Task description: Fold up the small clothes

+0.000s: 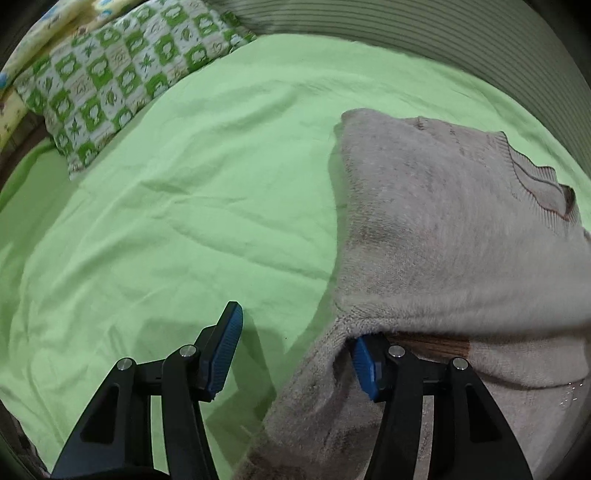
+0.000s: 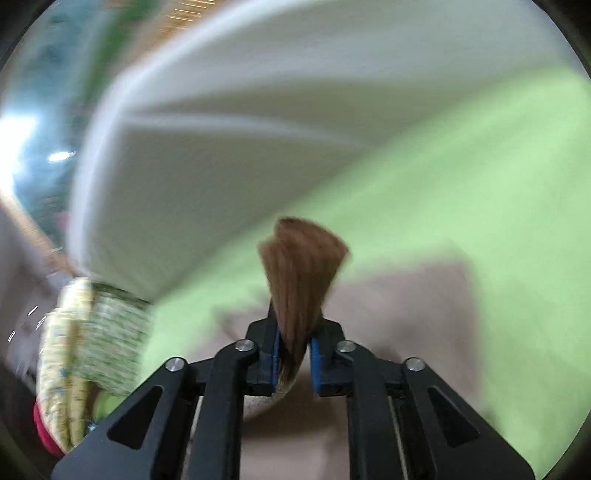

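A small beige knit sweater [image 1: 443,229] lies on the green bed sheet [image 1: 177,206], its ribbed collar at the right. My left gripper [image 1: 295,332] is open at the sweater's near left edge; the right finger [image 1: 365,365] is tucked under a fold of the knit, the left finger [image 1: 223,350] stands over bare sheet. In the blurred right wrist view my right gripper [image 2: 293,332] is shut on a brown ribbed edge of the sweater [image 2: 303,266], which stands up between the pads. Beige cloth [image 2: 402,295] lies below on the sheet [image 2: 461,192].
A green and white patterned pillow [image 1: 110,81] lies at the far left of the bed, also blurred in the right wrist view [image 2: 107,347]. A ribbed grey-green headboard or wall [image 1: 424,33] runs behind. A pale wall [image 2: 258,110] rises beyond the bed.
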{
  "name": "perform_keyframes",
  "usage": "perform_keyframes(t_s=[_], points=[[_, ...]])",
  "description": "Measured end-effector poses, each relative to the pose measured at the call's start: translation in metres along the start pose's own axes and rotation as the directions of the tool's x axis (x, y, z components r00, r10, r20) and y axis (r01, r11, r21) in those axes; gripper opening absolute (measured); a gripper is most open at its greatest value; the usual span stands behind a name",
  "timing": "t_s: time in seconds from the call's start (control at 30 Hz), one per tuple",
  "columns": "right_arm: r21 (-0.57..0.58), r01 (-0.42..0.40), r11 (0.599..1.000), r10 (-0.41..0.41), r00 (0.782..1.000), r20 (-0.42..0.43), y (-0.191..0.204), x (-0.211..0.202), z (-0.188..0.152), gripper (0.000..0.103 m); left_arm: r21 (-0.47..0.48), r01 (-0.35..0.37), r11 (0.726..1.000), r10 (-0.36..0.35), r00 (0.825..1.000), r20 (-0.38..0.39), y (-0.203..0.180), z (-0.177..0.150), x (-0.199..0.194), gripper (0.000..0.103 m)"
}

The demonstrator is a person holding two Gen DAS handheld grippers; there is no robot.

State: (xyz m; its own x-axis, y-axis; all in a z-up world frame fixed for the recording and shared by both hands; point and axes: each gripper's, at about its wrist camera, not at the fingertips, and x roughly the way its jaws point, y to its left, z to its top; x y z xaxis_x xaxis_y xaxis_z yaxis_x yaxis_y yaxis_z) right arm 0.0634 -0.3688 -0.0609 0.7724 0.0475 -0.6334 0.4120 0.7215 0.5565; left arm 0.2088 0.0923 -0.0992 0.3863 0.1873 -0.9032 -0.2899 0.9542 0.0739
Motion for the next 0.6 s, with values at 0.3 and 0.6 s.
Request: perform_keyframes(t_s=[0.3,0.6], points=[[0.054,0.067,0.996,-0.070,0.997,0.044,-0.017,-0.051,-0.016,0.039,0.064,0.034,0.997,-0.034,0.999,-0.014,-0.001,-0.012,-0.017,0.056],[-0.276,0.066,0.959,-0.068,0.998,0.005,0.042,-0.025,0.016,0.046,0.130,0.147,0.981,-0.158,0.984,0.080,-0.007,-0.019,-0.072,0.056]])
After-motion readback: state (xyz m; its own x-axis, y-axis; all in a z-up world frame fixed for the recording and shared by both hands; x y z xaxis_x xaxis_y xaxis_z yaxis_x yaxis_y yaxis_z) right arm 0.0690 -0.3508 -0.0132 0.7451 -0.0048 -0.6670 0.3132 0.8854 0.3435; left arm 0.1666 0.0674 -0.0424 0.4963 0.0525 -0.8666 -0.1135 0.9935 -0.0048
